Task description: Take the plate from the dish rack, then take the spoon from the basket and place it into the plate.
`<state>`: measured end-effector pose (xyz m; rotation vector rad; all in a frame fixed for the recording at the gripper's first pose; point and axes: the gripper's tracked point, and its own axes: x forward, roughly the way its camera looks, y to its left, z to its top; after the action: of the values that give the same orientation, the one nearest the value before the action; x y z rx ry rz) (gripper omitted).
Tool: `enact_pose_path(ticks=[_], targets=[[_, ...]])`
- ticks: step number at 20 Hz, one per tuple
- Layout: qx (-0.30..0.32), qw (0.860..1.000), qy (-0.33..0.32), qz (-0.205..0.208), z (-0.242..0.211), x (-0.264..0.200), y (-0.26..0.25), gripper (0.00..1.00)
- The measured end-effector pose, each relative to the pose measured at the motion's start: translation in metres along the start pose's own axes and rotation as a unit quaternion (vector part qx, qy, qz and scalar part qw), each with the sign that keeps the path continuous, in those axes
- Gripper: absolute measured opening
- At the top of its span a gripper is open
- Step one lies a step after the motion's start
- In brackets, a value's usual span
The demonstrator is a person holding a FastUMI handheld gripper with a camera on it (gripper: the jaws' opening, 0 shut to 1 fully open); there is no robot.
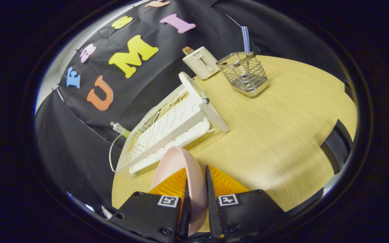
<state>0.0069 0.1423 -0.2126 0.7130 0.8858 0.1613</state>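
a pale pink plate (177, 165) stands on edge between the two fingers of the gripper (197, 189), which are drawn close together and press on its rim from either side, so the gripper is holding the plate. the plate's near part is covered by the fingers and runs down between them; its rounded upper part rises just beyond the fingertips. whether its lower edge touches the wooden table (282, 135) cannot be told.

just beyond the plate lies the white dish rack (171, 125), tilted in this view, with a wavy white drainer tray and thin wire rails. the rack's slots appear empty, though the far-left wires are hard to make out against the dark cloth.

farther off and to the right stands a wire mesh basket (245, 72) on a metal base. a handle with a blue-and-white check pattern, the spoon (245, 39), sticks up out of it; the spoon's bowl is hidden inside the mesh.

left of the basket, at the far edge of the table, sits a small white toaster (201, 62) with something brownish poking out of the top.
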Motion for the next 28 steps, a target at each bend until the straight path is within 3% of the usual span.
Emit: enact_pose_path(ticks=[5,8,11,15,24,28], targets=[[-0.017,1.0,-0.025,-0.005,0.016,0.0,-0.003,0.44],[-0.064,0.996,-0.055,-0.013,0.026,-0.014,0.001,0.5],[-0.133,0.984,-0.109,-0.04,0.051,-0.033,-0.002,0.82],[-0.219,0.956,-0.18,-0.076,0.076,-0.065,-0.005,0.97],[-0.281,0.918,-0.254,-0.115,0.158,-0.1,-0.042,1.0],[-0.274,0.923,-0.249,-0.109,0.198,-0.082,-0.068,1.0]])
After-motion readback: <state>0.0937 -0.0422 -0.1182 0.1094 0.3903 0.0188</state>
